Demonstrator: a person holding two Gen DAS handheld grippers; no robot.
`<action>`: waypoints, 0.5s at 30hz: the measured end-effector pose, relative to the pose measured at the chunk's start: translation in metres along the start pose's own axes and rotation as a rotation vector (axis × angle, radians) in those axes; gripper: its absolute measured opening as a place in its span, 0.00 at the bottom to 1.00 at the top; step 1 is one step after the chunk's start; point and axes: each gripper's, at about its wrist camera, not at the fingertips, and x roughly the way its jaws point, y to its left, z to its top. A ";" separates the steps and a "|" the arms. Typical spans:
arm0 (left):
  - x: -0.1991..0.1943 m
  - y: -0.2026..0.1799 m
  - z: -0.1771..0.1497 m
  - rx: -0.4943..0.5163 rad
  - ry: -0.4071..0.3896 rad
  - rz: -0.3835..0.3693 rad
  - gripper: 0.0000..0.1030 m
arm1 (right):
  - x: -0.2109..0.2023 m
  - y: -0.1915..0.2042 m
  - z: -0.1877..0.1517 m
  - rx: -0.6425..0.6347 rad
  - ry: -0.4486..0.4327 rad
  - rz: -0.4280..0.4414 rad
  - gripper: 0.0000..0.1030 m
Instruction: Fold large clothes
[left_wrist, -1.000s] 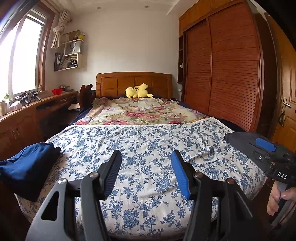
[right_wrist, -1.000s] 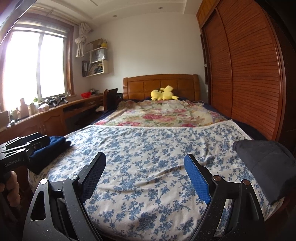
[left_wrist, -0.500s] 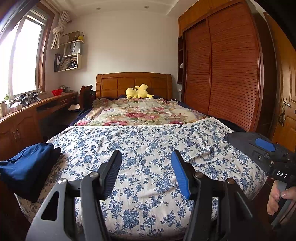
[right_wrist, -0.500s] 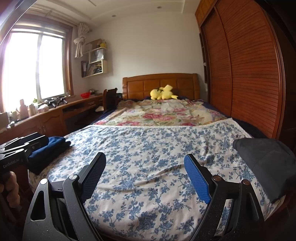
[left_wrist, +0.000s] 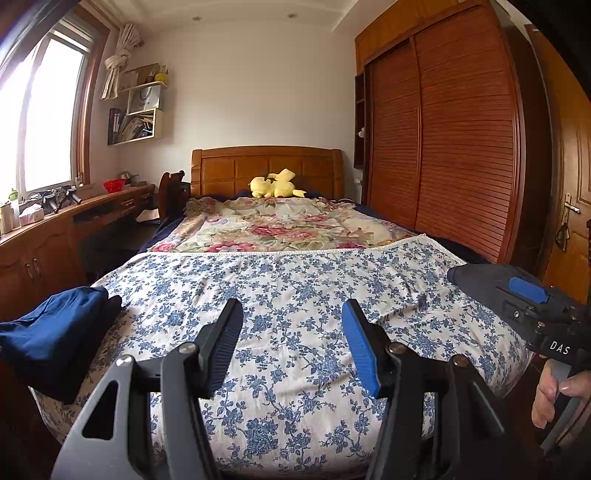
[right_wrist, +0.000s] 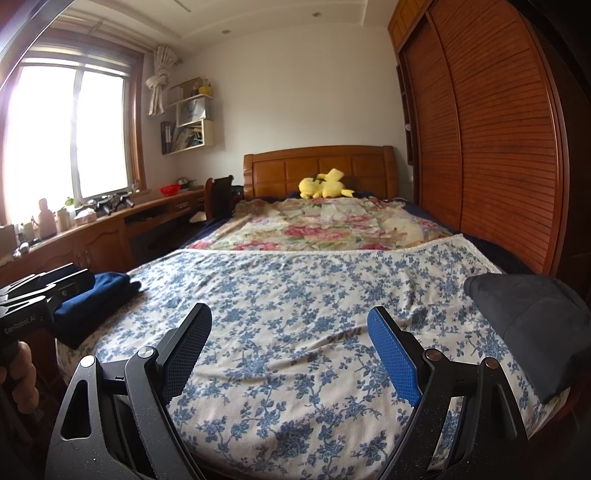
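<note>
clothes wait at both near corners of the bed (left_wrist: 295, 280): a folded navy garment (left_wrist: 55, 332) on the left corner, a dark grey garment (right_wrist: 532, 332) in a heap on the right corner. the blue floral sheet between them lies bare, probably kept free as a folding surface. the left gripper (left_wrist: 291, 332) hovers above the foot of the bed, fingers apart, holding nothing. the right gripper (right_wrist: 290, 343) hovers beside it, fingers wider apart and also empty, seemingly ready to reach for a garment.
</note>
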 end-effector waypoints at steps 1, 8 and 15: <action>0.000 0.000 0.000 0.001 0.000 0.002 0.54 | 0.000 0.000 0.000 0.000 0.000 -0.001 0.85; 0.000 -0.004 -0.001 0.002 0.002 -0.002 0.54 | 0.000 -0.002 -0.001 0.002 0.000 -0.004 0.85; 0.001 -0.005 -0.001 0.002 0.003 -0.001 0.54 | 0.000 -0.004 -0.003 0.006 0.002 -0.005 0.85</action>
